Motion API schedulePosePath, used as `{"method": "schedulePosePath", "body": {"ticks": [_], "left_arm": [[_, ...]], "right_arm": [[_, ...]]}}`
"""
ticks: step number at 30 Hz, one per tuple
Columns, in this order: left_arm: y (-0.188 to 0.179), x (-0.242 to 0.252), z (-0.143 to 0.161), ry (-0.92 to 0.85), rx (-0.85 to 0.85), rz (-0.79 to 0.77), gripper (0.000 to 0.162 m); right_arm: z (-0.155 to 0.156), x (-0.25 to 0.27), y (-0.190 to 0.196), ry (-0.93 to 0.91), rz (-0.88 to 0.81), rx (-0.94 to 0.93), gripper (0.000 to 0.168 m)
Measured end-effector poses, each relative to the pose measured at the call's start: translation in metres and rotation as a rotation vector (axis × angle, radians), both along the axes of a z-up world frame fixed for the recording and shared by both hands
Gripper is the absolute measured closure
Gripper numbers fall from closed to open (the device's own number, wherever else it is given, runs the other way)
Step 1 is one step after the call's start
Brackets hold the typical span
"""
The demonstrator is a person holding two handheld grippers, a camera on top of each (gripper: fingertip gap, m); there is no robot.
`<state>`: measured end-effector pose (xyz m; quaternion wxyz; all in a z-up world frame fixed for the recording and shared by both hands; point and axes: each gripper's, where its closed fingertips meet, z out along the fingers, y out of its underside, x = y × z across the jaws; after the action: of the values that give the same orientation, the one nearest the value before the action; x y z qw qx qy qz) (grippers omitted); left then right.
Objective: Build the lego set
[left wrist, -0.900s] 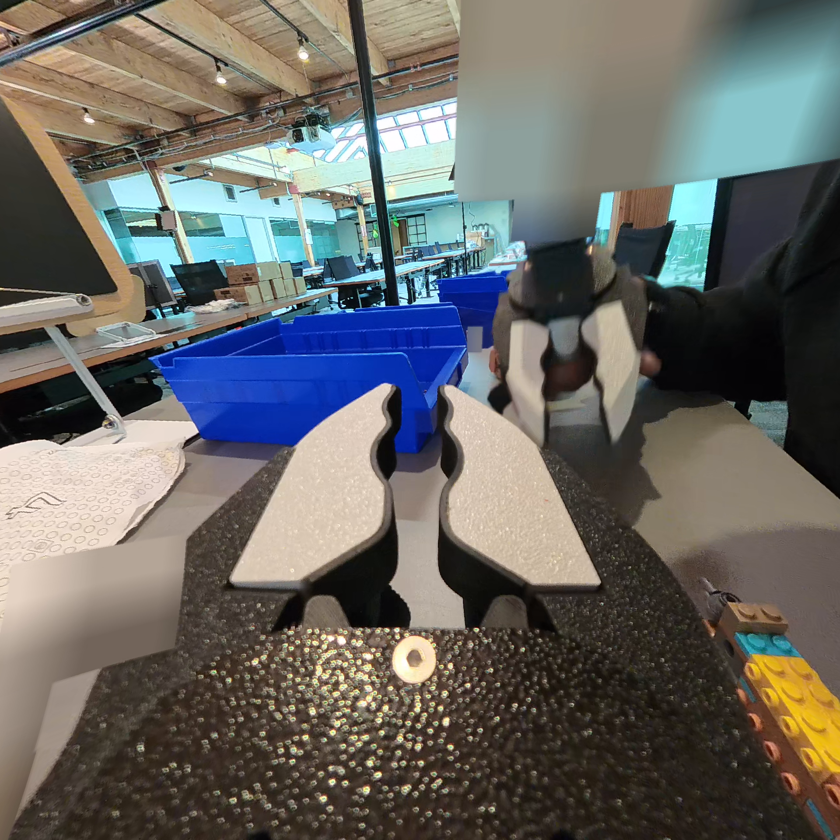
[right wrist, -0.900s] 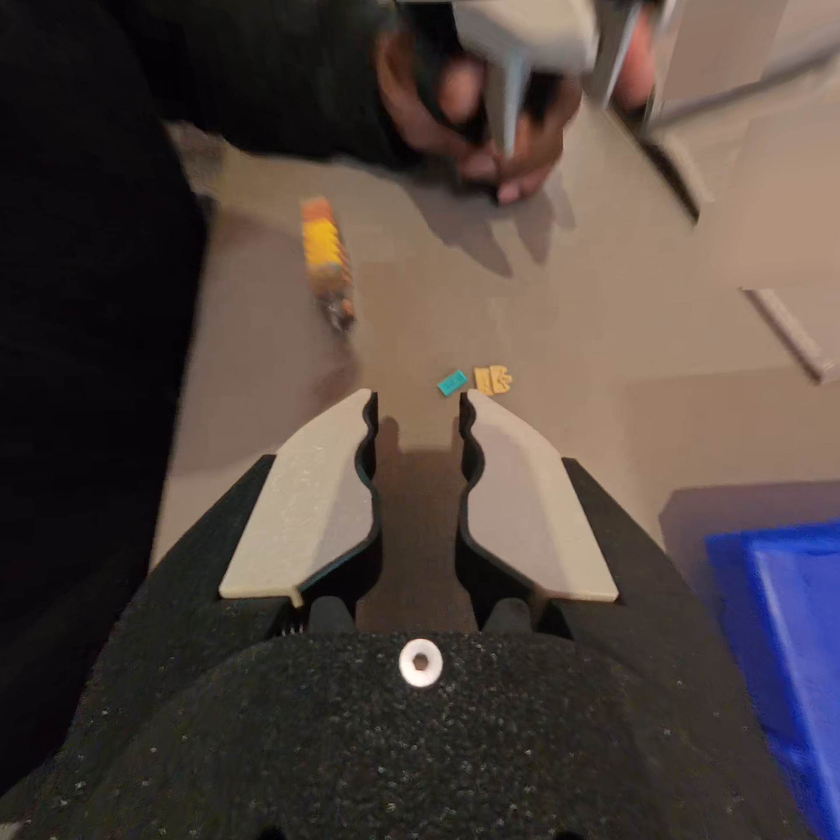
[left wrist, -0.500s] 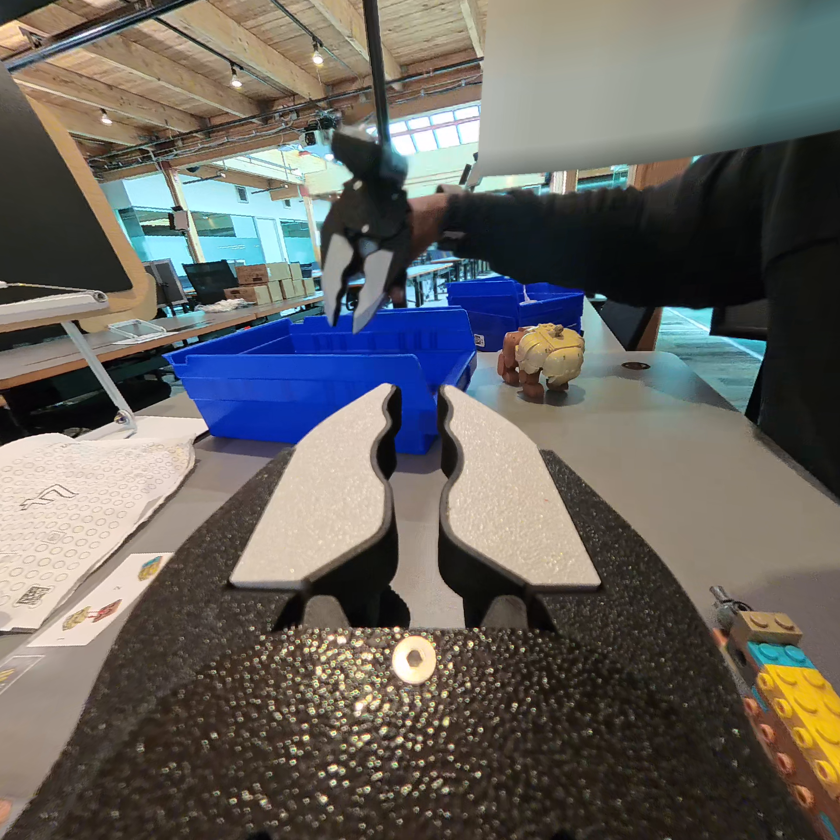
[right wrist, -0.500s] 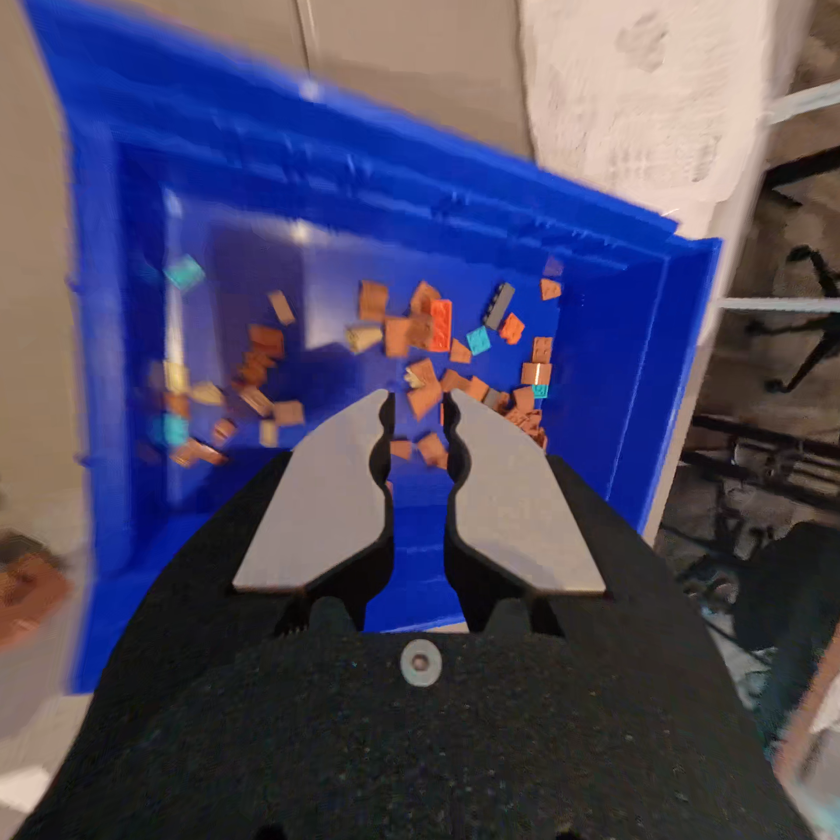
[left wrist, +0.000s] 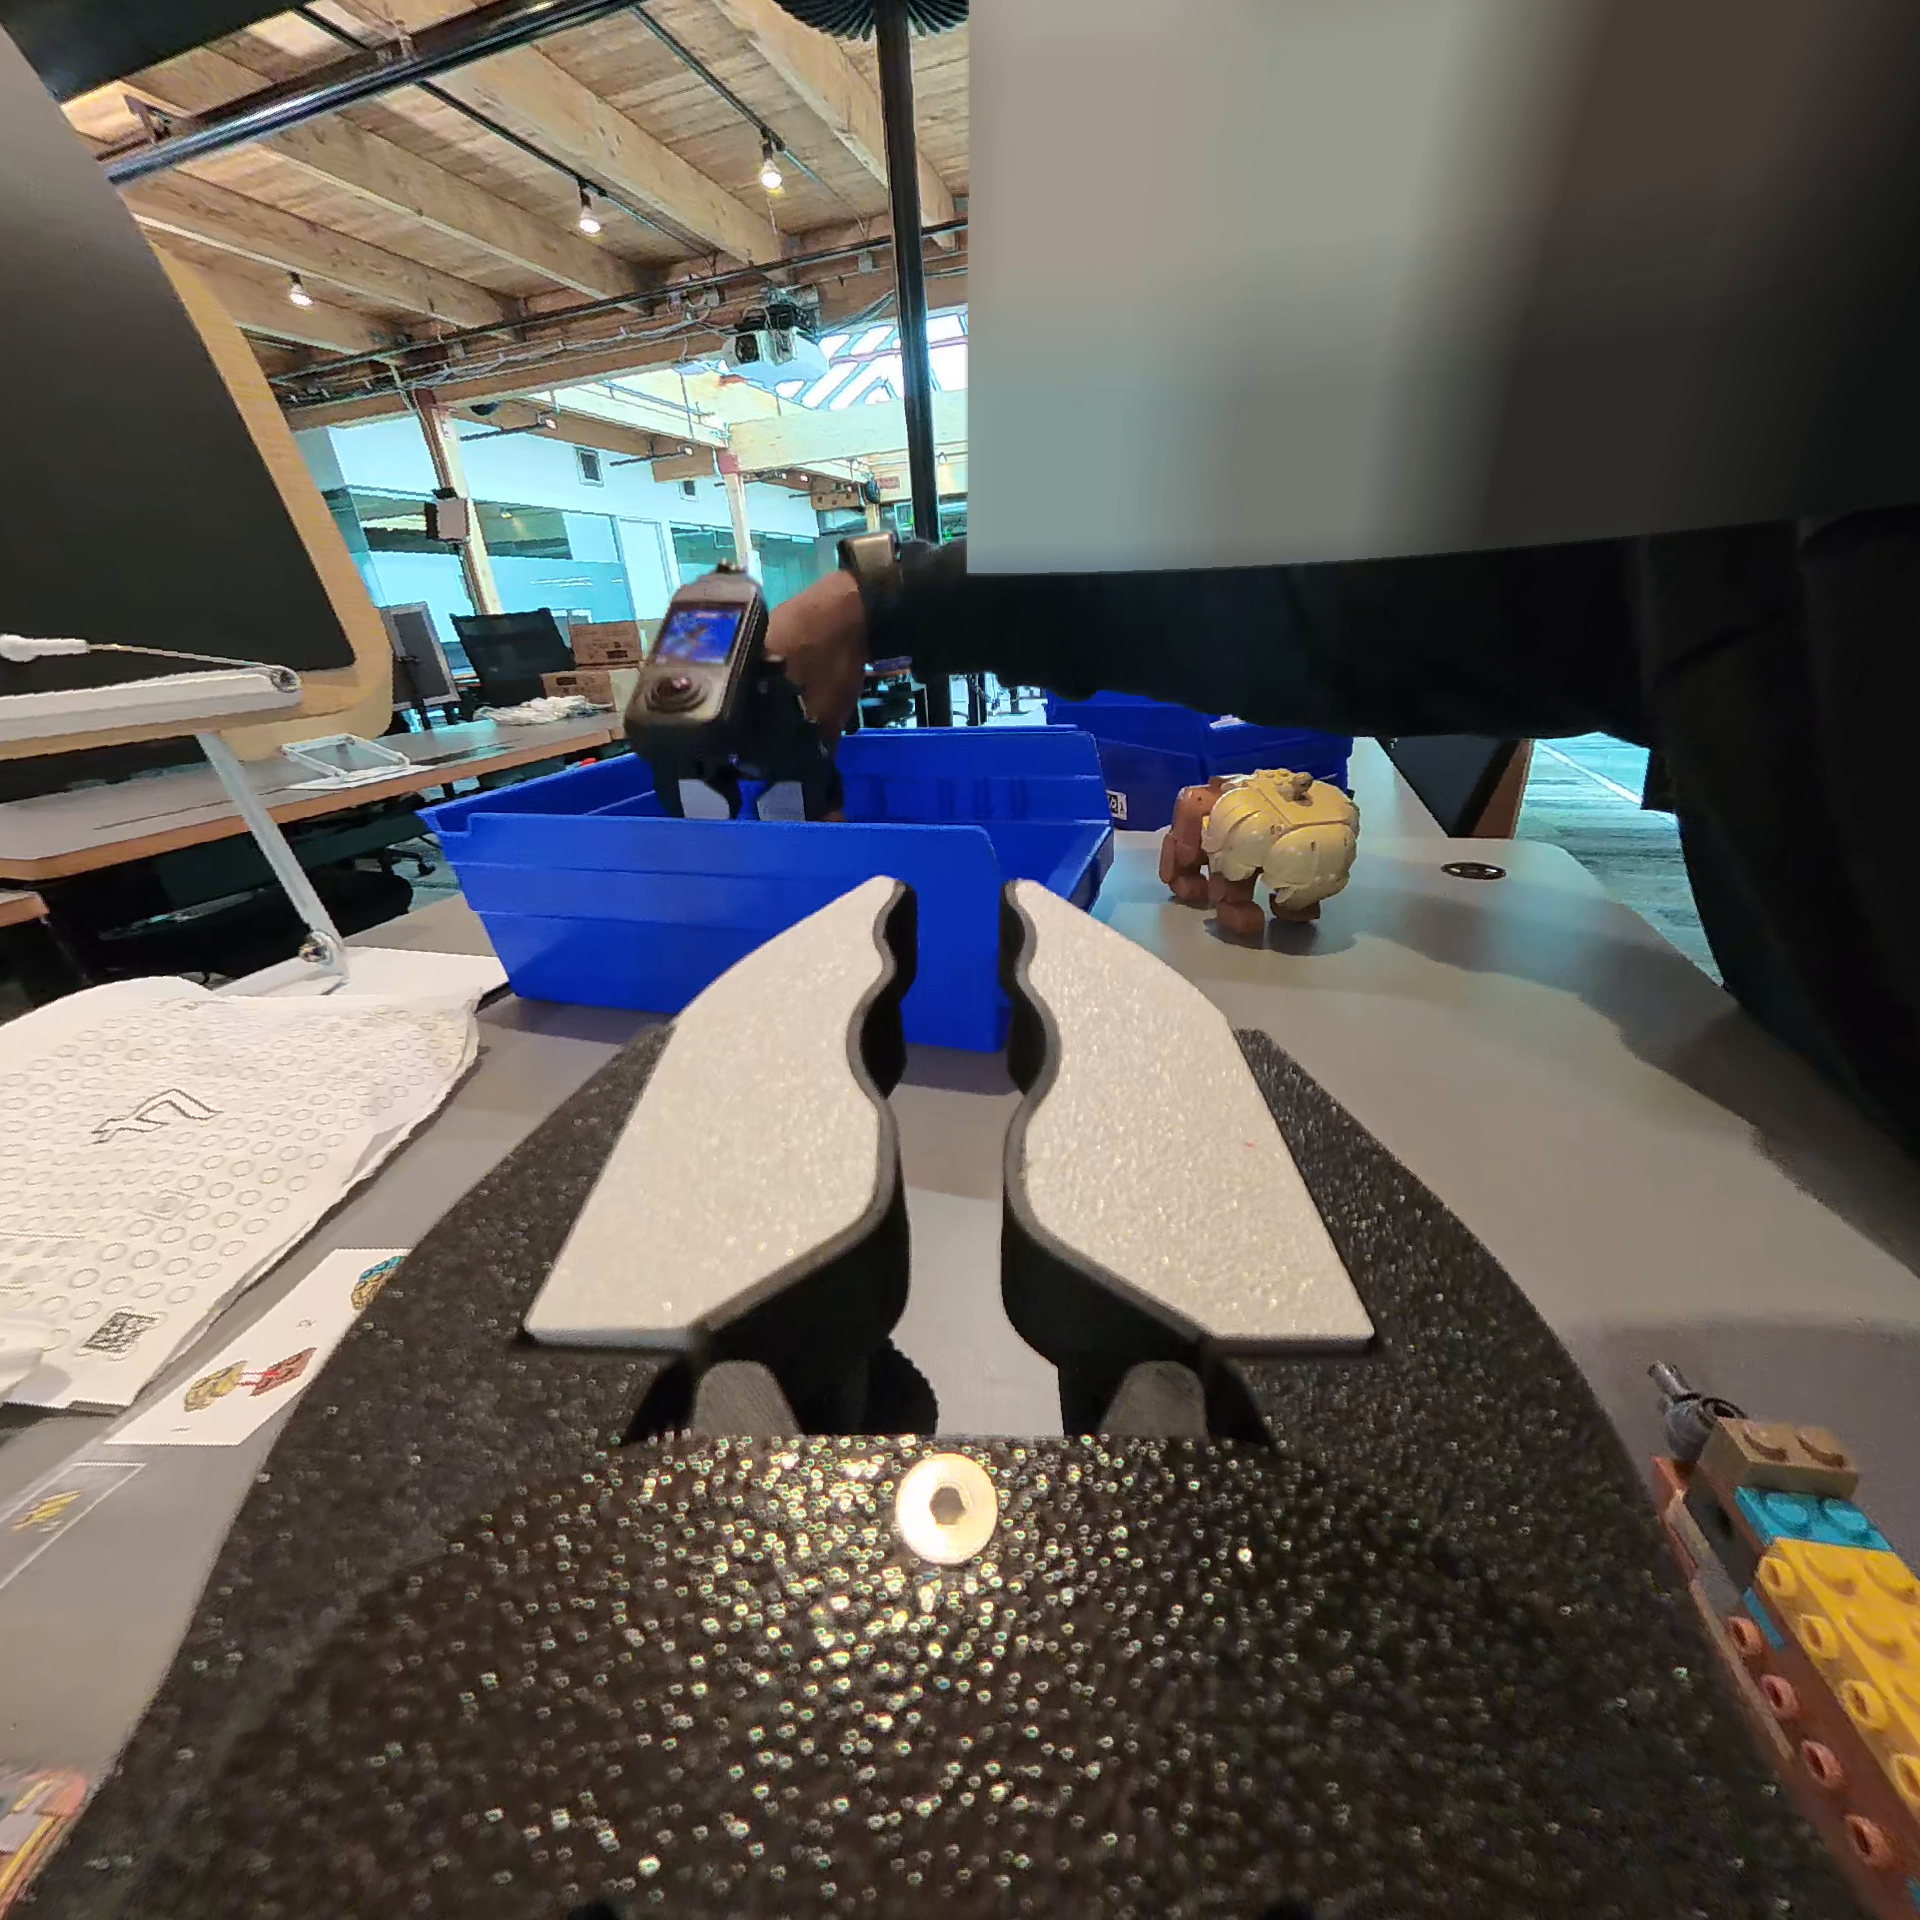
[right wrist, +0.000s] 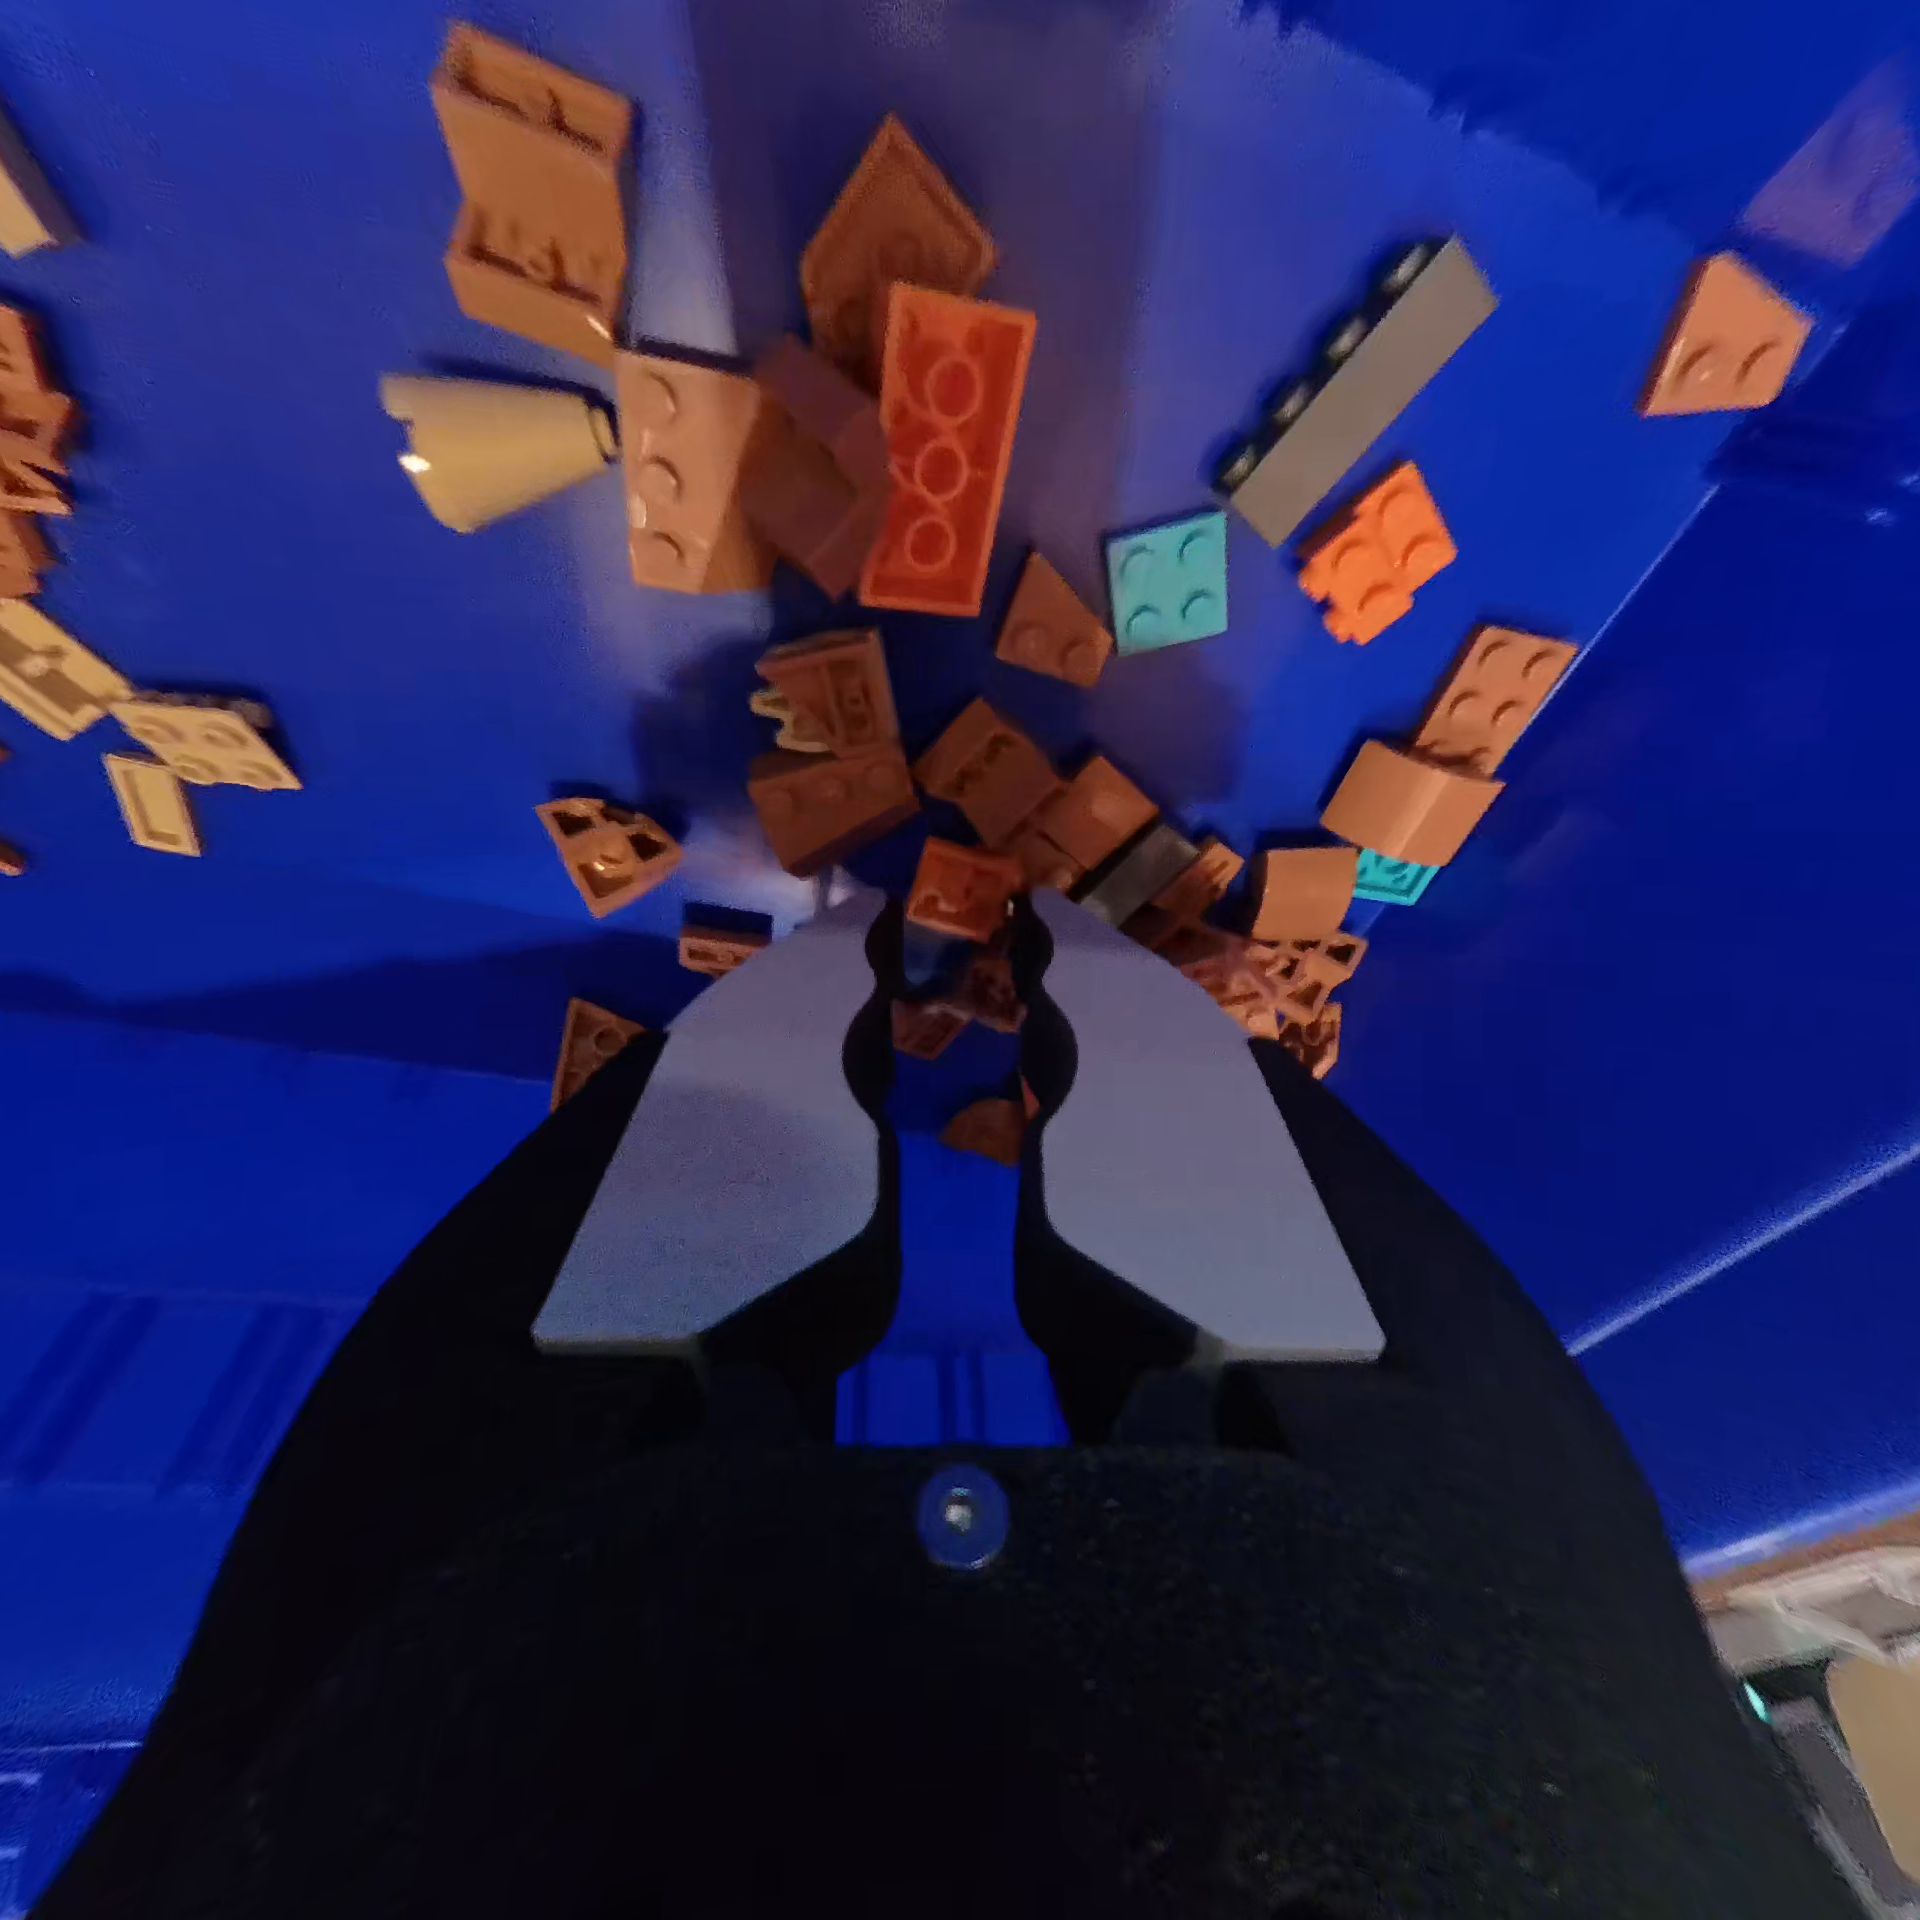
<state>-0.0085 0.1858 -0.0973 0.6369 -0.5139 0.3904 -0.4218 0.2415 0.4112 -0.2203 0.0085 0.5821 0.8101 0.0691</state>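
My right gripper (right wrist: 961,920) is down inside the blue bin (right wrist: 1683,935), open, with its tips on either side of a small orange-brown brick (right wrist: 958,885) in a heap of loose bricks. The gripper also shows in the left wrist view (left wrist: 727,774), dipped into the bin (left wrist: 727,904). My left gripper (left wrist: 956,899) is open and empty, low over the grey table in front of the bin. A partly built strip of yellow, teal and brown bricks (left wrist: 1808,1590) lies on the table at its right.
The bin holds a red-orange plate (right wrist: 945,447), a teal plate (right wrist: 1166,580), a grey long brick (right wrist: 1351,384) and several tan pieces. A brown and cream lego figure (left wrist: 1262,847) stands right of the bin. Printed sheets (left wrist: 187,1132) lie at left. A second blue bin (left wrist: 1174,727) is behind. Spacing between my two grippers at the tips: around 35 cm.
My right gripper swung from above the table over to the blue bin and dropped into it, down to the brick heap. My left gripper has stayed in place, open.
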Motion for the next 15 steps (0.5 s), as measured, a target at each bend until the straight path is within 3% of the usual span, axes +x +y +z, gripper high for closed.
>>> {"method": "schedulePosePath", "body": {"ticks": [7,15], "left_arm": [[-0.001,0.002,-0.001,0.014,0.006,0.002,0.148],[-0.001,0.002,-0.001,0.015,0.006,0.001,0.148]], "right_arm": [[0.002,0.016,-0.016,-0.09,-0.05,-0.105,0.15],[0.011,0.004,-0.006,0.003,-0.059,-0.066,0.149]]}}
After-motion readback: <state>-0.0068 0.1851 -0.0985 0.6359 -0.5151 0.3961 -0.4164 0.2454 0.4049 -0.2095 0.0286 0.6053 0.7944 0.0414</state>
